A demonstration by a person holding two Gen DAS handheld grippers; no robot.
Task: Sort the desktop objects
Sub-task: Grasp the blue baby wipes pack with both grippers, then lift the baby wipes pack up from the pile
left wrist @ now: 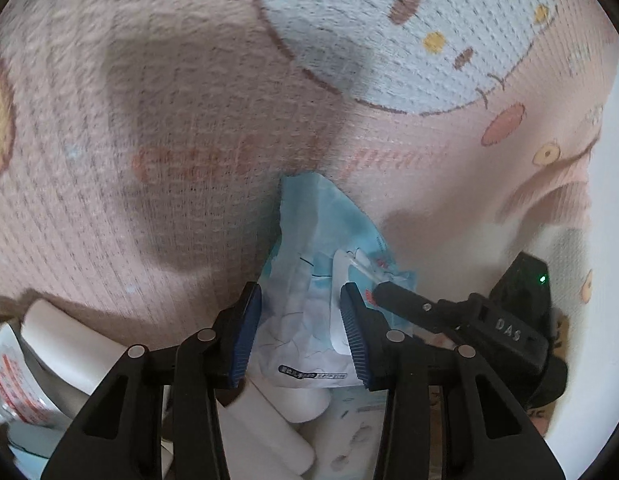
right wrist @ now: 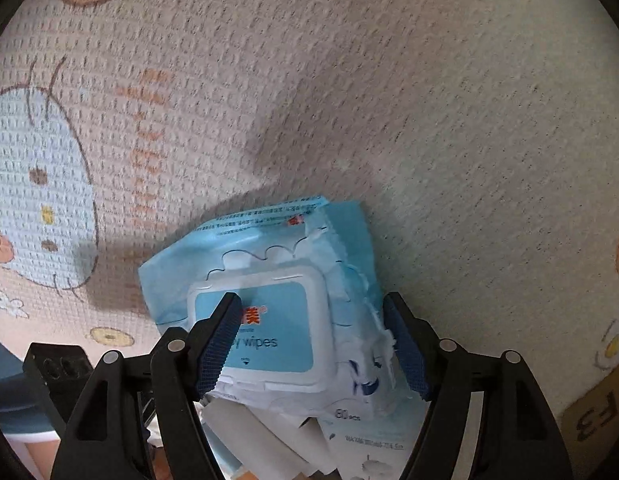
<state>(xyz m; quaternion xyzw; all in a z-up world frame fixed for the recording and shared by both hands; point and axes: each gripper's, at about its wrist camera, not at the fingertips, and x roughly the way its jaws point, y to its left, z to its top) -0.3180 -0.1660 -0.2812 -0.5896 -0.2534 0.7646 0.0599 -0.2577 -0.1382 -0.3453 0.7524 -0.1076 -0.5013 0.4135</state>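
Observation:
A light blue pack of wet wipes (right wrist: 277,280) with a white flip lid lies on a pile of white rolls and packets. My right gripper (right wrist: 315,340) is around it, one finger on the lid, the other at its torn right edge. In the left wrist view the same pack (left wrist: 309,264) stands edge-on between the blue pads of my left gripper (left wrist: 301,332), which is closed on its lower end. The right gripper's finger (left wrist: 405,300) touches the pack from the right.
A pink woven mat (left wrist: 189,120) with cartoon prints covers the surface under both grippers. White rolls (left wrist: 61,332) and a red-printed packet (left wrist: 13,384) lie at lower left. A cardboard box (right wrist: 593,416) sits at lower right in the right wrist view.

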